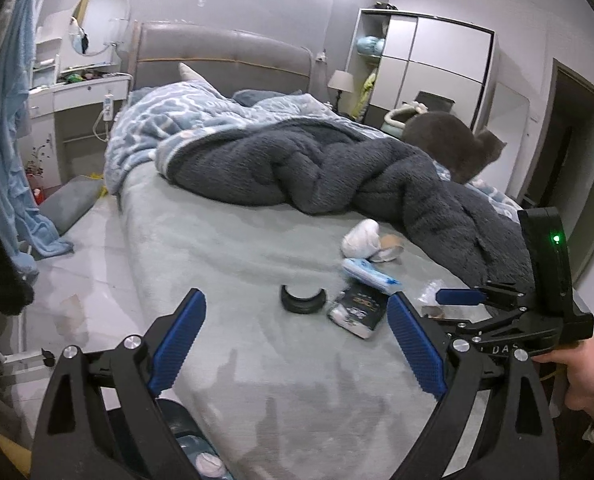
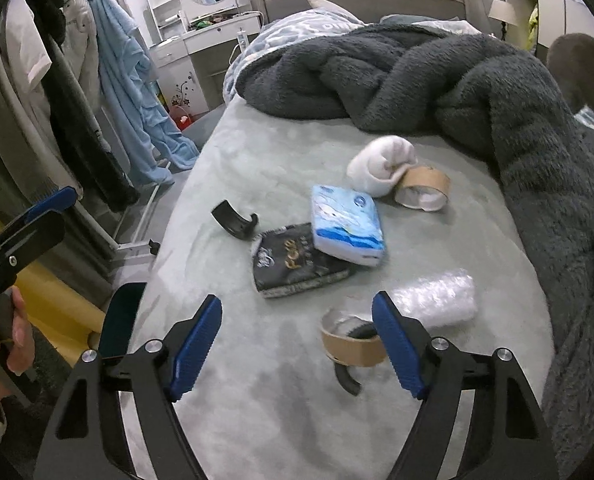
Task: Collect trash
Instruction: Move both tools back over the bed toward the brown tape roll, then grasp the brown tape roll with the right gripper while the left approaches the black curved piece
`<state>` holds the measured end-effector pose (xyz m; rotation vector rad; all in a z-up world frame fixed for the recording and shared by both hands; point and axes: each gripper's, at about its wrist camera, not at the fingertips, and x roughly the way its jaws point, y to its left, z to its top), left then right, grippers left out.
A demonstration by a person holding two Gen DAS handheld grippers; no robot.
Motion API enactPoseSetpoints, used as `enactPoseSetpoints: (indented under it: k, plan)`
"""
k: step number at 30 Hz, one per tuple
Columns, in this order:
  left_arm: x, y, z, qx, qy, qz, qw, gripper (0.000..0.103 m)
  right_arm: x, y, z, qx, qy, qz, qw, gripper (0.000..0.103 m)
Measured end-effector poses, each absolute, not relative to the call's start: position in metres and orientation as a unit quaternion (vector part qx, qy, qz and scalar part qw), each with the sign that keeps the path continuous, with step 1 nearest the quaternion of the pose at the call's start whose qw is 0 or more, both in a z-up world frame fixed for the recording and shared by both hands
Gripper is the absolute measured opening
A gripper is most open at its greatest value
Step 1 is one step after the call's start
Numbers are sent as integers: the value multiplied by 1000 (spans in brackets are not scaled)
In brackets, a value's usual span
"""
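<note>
- My left tool (image 1: 297, 338) and right tool (image 2: 297, 340) both stand wide, holding nothing.
- An empty brown tape roll (image 2: 351, 340) lies on the bed (image 2: 257, 400), beside crumpled bubble wrap (image 2: 437, 300).

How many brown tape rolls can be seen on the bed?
2. One tape roll lies against the white sock; the other tape roll lies beside the right gripper. The blanket may hide more.

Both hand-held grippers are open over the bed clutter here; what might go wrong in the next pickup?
1. The right hand-held gripper is nearest the tape roll, which touches a black curved piece; closing may drag both.
2. The blue tissue pack overlaps the black packet, so grabbing one could shift the other.
3. The soft bedsheet might bunch between fingers.
</note>
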<state>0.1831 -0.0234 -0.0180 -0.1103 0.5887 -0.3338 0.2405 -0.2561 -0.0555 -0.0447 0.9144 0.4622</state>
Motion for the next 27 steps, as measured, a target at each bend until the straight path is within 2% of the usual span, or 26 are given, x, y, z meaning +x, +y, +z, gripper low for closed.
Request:
enactPoseSetpoints:
  k: [6,19,27]
  plan:
    - [187,-42,-25,-50,303,-182,934,94,240,-268,-62,-18,447,219,867,75]
    - [197,-79,-46,-35,348,-225,909,91,252,-287,-86,-5,464,218,859,57]
    - [203,-102,-63,-25,374,-243,895,88,255,-296,-79,30,451,238,860,46]
